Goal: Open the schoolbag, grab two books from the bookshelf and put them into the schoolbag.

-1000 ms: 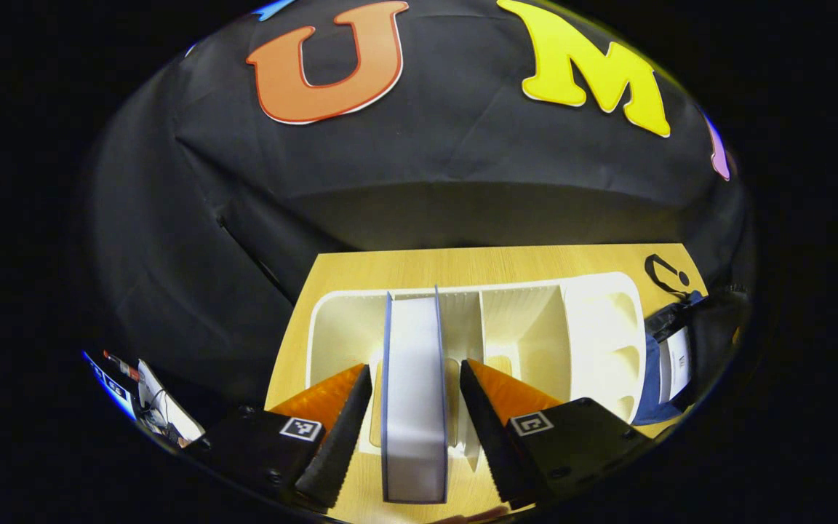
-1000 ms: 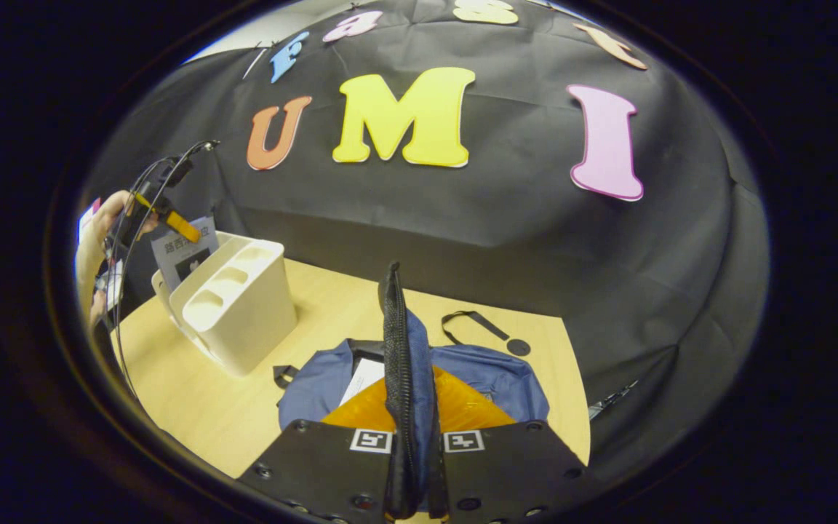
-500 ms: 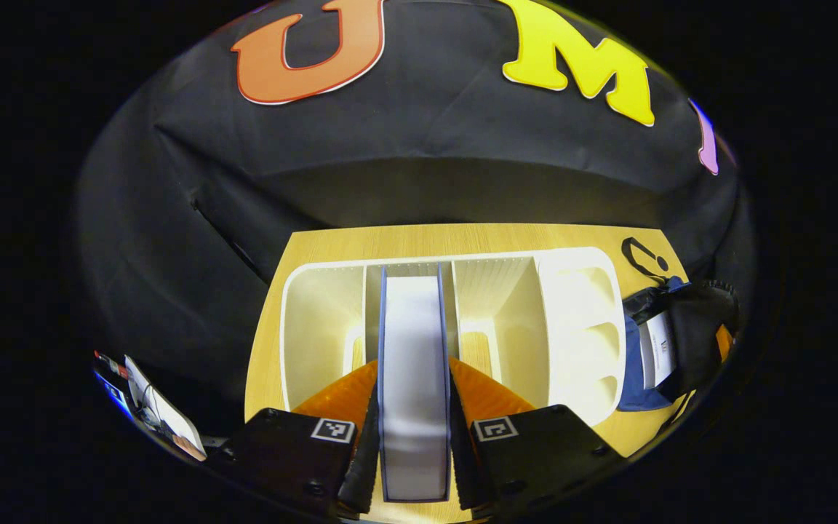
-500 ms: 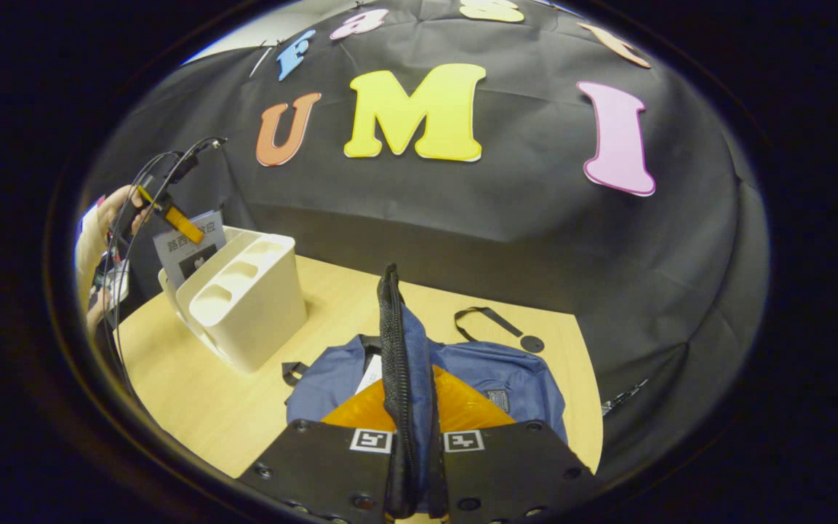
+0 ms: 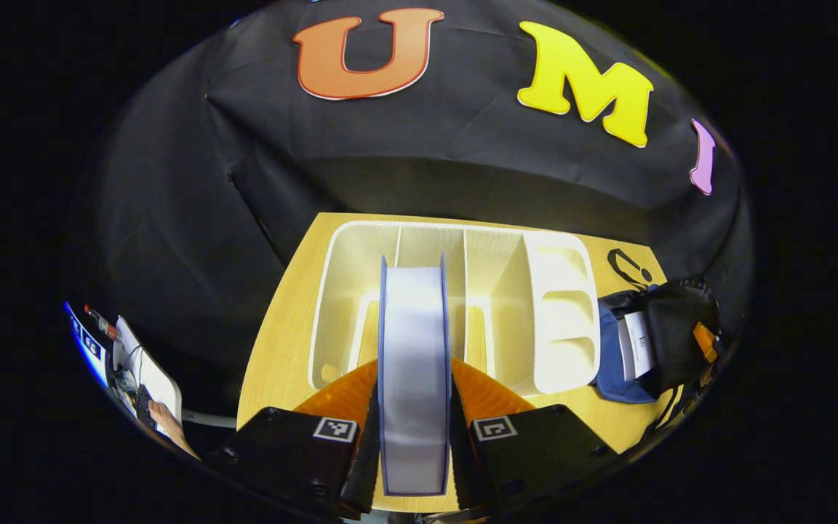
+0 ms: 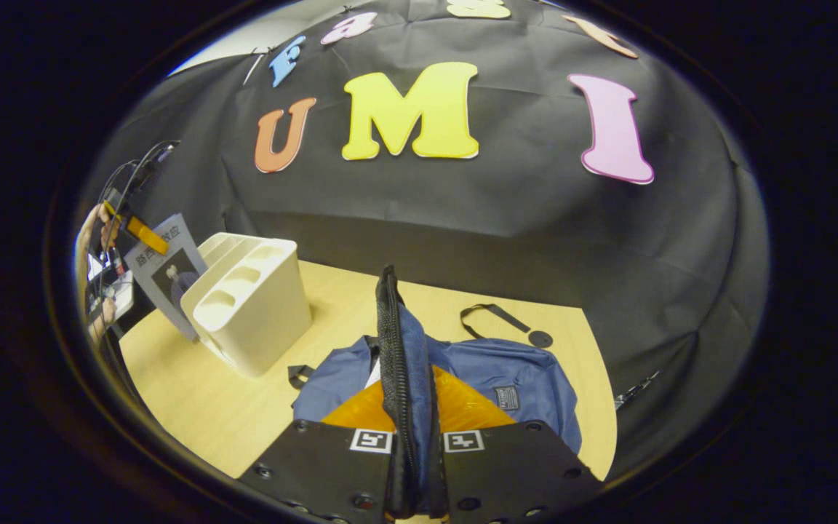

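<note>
My left gripper (image 5: 414, 397) is shut on a book (image 5: 413, 364) with white page edges and blue covers, held edge-up above the cream bookshelf (image 5: 506, 255). In the right gripper view that book (image 6: 166, 271) hangs clear of the bookshelf (image 6: 259, 320) at the far left, with the left gripper (image 6: 135, 229) and a hand on it. My right gripper (image 6: 412, 407) is shut on the raised flap (image 6: 398, 364) of the blue schoolbag (image 6: 506, 371), holding it upright. The schoolbag (image 5: 626, 349) lies right of the shelf with a white book (image 5: 637, 342) inside.
The wooden table (image 6: 193, 400) carries the shelf and bag. A black strap (image 6: 495, 316) lies behind the bag. The shelf's three small end pockets (image 5: 561, 306) face the bag. Clutter sits off the table's left edge (image 5: 128, 364).
The left gripper closed on the book and lifted it up out of the bookshelf slot. The right gripper kept holding the bag flap up.
</note>
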A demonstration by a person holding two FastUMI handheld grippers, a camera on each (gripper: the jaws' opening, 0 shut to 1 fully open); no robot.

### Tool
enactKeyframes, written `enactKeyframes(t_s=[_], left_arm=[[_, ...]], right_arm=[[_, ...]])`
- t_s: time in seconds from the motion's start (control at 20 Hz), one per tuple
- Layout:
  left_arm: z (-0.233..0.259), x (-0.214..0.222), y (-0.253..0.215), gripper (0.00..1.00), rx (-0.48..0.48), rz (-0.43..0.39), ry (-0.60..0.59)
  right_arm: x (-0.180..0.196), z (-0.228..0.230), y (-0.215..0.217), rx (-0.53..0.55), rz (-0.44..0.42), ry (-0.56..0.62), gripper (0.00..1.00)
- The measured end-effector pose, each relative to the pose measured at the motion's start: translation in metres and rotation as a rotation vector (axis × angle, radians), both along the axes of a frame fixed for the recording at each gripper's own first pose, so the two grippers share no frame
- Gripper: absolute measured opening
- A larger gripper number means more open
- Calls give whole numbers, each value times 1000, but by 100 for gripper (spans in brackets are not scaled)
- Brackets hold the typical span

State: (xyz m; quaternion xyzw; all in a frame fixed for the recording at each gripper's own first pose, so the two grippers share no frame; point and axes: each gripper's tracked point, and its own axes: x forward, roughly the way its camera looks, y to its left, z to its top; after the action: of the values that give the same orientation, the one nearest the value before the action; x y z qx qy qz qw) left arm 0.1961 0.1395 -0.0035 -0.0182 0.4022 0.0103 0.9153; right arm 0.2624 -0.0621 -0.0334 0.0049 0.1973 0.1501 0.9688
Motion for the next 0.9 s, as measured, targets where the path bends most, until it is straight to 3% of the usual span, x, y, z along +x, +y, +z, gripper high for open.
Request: enactKeyframes(t_s=[0.15, 0.35, 0.4, 0.45, 0.65, 0.7, 0.85, 0.9], left_arm=[[-7, -45, -12, 44, -22, 9, 58], [-9, -95, -30, 44, -5, 3, 50], [-7, -106, -39, 48, -7, -16, 39], [-6, -116, -49, 44, -2, -50, 27], [-3, -142, -85, 44, 31, -137, -5], [-1, -143, -96, 40, 20, -158, -20], [7, -138, -130, 48, -14, -233, -63], [6, -136, -137, 43, -30, -248, -69]], right_arm=[[-2, -2, 2, 4, -7, -6, 11], [-5, -10, 5, 29, -19, 10, 11], [-6, -13, 6, 37, -22, 14, 11], [-6, -14, 6, 42, -26, 19, 11], [-7, -19, 5, 43, -38, 29, 11], [-8, -19, 4, 48, -39, 30, 11], [-5, -24, 1, 67, -47, 47, 11], [-4, -27, 0, 70, -47, 53, 11]])
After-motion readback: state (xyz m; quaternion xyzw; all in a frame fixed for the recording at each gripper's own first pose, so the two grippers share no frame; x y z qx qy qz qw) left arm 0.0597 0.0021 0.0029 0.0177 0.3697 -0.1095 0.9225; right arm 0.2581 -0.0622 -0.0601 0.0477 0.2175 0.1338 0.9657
